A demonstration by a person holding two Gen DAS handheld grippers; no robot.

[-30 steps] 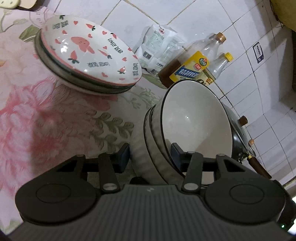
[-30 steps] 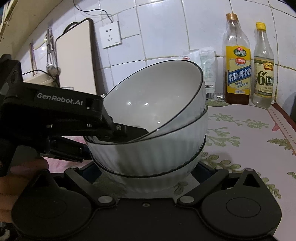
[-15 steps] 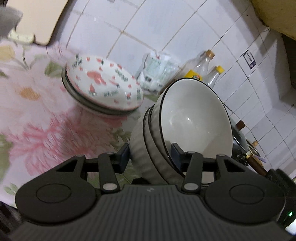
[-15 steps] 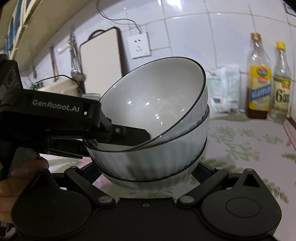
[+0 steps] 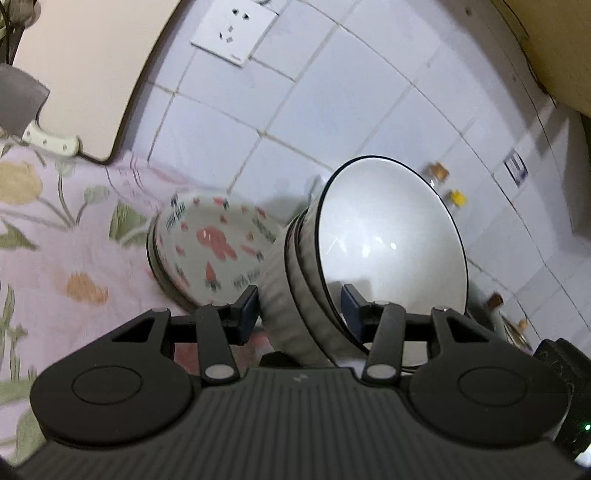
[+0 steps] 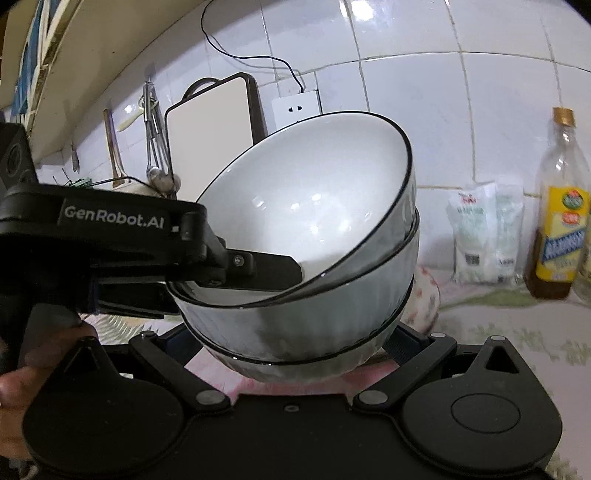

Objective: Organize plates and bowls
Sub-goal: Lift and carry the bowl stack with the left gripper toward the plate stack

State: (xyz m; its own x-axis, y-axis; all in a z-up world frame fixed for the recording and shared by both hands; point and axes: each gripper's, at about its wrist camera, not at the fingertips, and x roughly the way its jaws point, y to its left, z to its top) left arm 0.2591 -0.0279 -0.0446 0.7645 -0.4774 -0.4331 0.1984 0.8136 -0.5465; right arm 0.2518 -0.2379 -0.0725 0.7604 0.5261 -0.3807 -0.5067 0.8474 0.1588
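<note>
Your left gripper (image 5: pixel 299 308) pinches the rim side of the stack of bowls (image 5: pixel 369 258): one of its fingers (image 5: pixel 352 301) sits inside the top bowl and the other presses the ribbed outer wall of the stack. In the right wrist view that same gripper (image 6: pixel 280 273) reaches in from the left, one finger laid over the lip of the top bowl. Your right gripper (image 6: pixel 291 338) has its fingers spread wide around the bottom of the stack (image 6: pixel 306 258), one on each side of the lowest bowl; whether the pads actually press on it you cannot tell from here. The bowls are white with thin dark rims, nested and tipped, and they are held above the worktop (image 5: pixel 55 251) rather than resting on it.

Just beyond the bowls, a stack of plates (image 5: pixel 210 247) with a pink pattern sits on the worktop, which is covered with a pale floral cloth. At the far left a cream cutting board (image 5: pixel 85 74) leans against the wall, with a cleaver (image 5: pixel 22 107) in front of it. The wall is white tile (image 5: pixel 332 96) with a socket (image 5: pixel 232 33). To the right stand two bottles (image 6: pixel 561 218) and white packets (image 6: pixel 487 232) against the tile. Utensils (image 6: pixel 155 147) hang on the wall at the far left in the right wrist view.
</note>
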